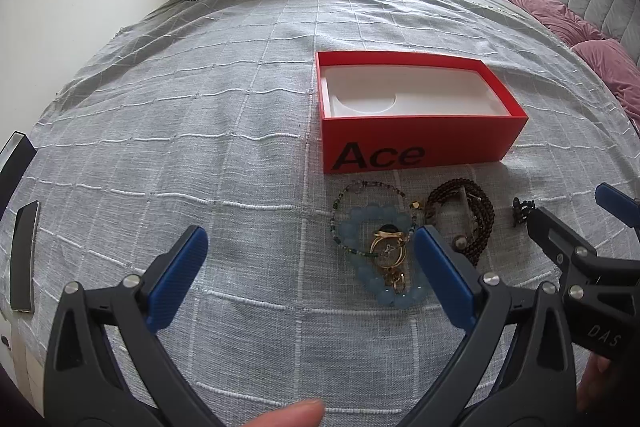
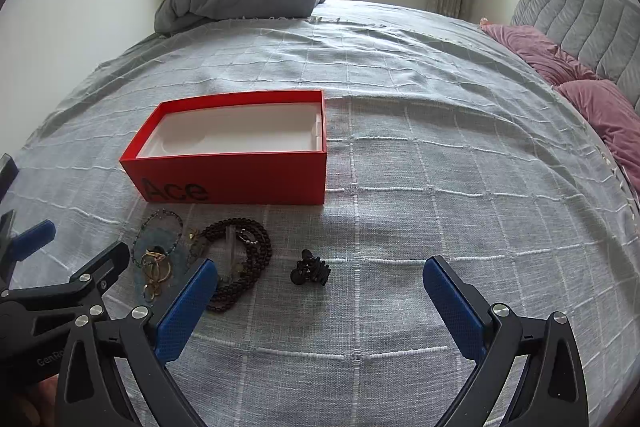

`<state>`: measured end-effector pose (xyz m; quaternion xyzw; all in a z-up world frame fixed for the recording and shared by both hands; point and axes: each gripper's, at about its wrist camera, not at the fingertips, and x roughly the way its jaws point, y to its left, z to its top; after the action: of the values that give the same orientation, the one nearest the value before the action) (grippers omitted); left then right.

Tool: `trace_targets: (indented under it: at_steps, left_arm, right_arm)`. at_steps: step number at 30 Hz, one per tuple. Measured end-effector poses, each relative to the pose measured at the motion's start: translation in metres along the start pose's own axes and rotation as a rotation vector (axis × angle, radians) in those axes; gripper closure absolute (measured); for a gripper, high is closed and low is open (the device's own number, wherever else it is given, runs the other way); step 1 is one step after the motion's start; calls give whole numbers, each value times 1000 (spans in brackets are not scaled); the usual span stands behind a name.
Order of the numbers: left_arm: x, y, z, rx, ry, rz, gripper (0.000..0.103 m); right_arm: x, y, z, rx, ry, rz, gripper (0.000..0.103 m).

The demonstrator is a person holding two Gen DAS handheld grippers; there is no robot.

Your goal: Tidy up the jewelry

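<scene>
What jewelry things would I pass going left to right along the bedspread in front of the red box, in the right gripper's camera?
Thin green beaded bracelet → coiled dark brown bead strand → small black hair claw clip. The gold rings and pale blue bracelet overlap, so they are left out.

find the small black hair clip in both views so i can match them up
Left wrist view: black hair clip at right edge, beside the right gripper's finger.
Right wrist view: hair clip at centre, ahead of the open fingers.
Shared landmark: red box.
</scene>
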<state>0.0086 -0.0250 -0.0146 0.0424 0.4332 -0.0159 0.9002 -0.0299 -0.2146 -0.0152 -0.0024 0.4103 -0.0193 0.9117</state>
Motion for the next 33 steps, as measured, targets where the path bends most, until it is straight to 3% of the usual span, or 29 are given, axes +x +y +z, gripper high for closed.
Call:
trace_targets:
  at_steps: [33]
  left_arm:
    - [1,2,1,1,1,-3,1]
  right_arm:
    - [9,3,3,-13,37,6,0]
